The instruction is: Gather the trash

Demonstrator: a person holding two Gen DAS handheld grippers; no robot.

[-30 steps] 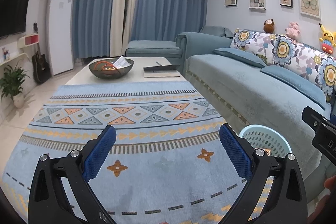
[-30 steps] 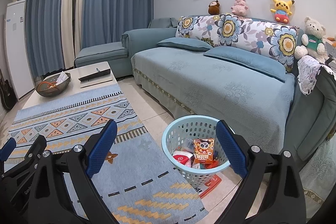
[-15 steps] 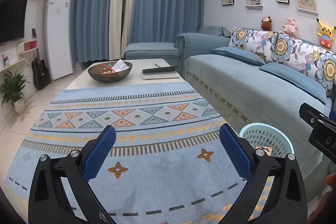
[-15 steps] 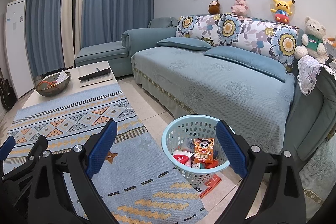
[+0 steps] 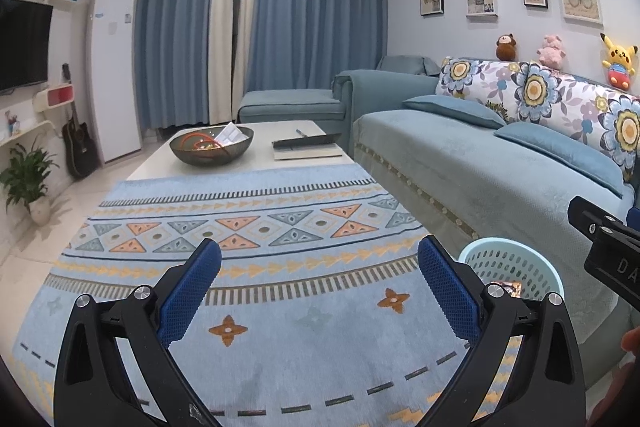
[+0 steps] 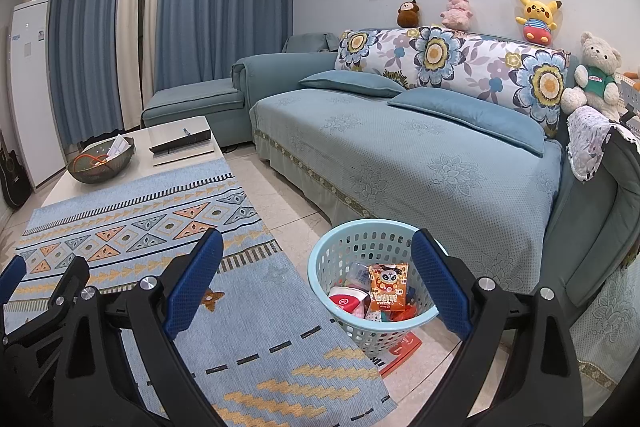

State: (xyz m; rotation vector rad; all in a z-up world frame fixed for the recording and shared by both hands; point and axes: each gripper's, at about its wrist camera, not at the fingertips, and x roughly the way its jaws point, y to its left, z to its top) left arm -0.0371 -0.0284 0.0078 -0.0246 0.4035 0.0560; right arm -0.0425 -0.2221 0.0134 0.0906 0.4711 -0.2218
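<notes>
A light blue plastic basket (image 6: pixel 356 241) stands on the tile floor by the sofa front. It holds several snack wrappers, with an orange panda packet (image 6: pixel 387 287) upright on top. My right gripper (image 6: pixel 316 275) is open and empty, just above and in front of the basket. My left gripper (image 5: pixel 318 281) is open and empty over the patterned rug (image 5: pixel 248 227). The basket (image 5: pixel 516 261) shows at its right, beyond the right finger. The left gripper's body shows at the lower left of the right wrist view.
A blue sofa (image 6: pixel 400 155) with cushions runs along the right. A white coffee table (image 5: pixel 256 155) at the far end of the rug carries a dark bowl (image 5: pixel 211 146) and a flat black item. A red-edged flat item (image 6: pixel 400 351) lies under the basket.
The left gripper's view has tilted up and drawn slightly back, so the coffee table and wall sit lower in frame. The right gripper has barely moved. Both stay open.
</notes>
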